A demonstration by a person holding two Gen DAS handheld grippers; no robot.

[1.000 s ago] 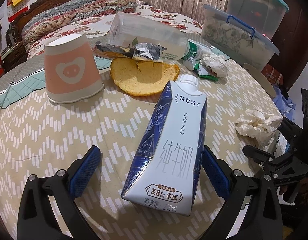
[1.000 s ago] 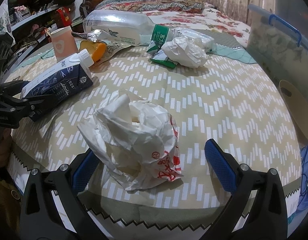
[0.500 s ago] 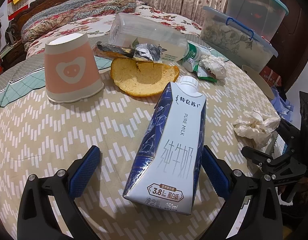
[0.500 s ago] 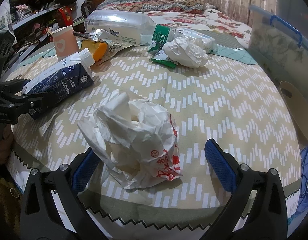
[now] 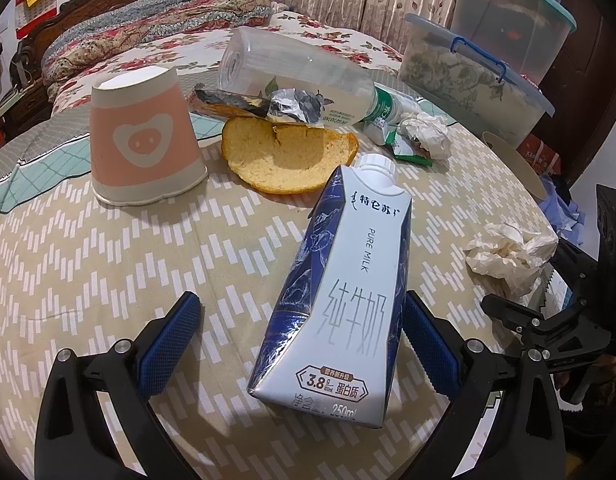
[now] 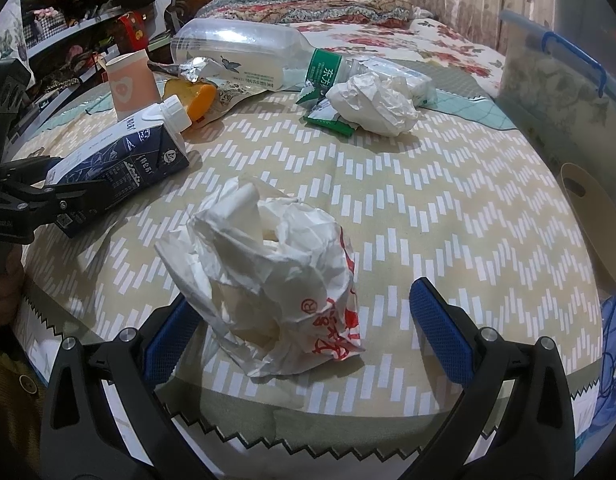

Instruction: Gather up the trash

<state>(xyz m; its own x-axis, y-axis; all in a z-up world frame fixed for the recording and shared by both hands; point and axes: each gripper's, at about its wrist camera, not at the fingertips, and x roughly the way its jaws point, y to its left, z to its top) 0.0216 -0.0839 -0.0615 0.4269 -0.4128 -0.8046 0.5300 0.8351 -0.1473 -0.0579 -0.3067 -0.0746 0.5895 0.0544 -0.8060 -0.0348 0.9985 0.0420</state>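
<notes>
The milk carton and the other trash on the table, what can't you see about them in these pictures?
- Milk carton: left wrist view shows only its outside; whether it is full or empty is hidden.
- Crumpled paper bag: right wrist view; its folds hide any contents.
- Upside-down paper cup: left wrist view; its own wall hides what is under it.
- Plastic bottle: label print too small to read.

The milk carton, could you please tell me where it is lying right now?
In the left wrist view, the milk carton lies on its side on the table between the left hand-held gripper's open fingers, its cap end just short of the bread slice.
</notes>
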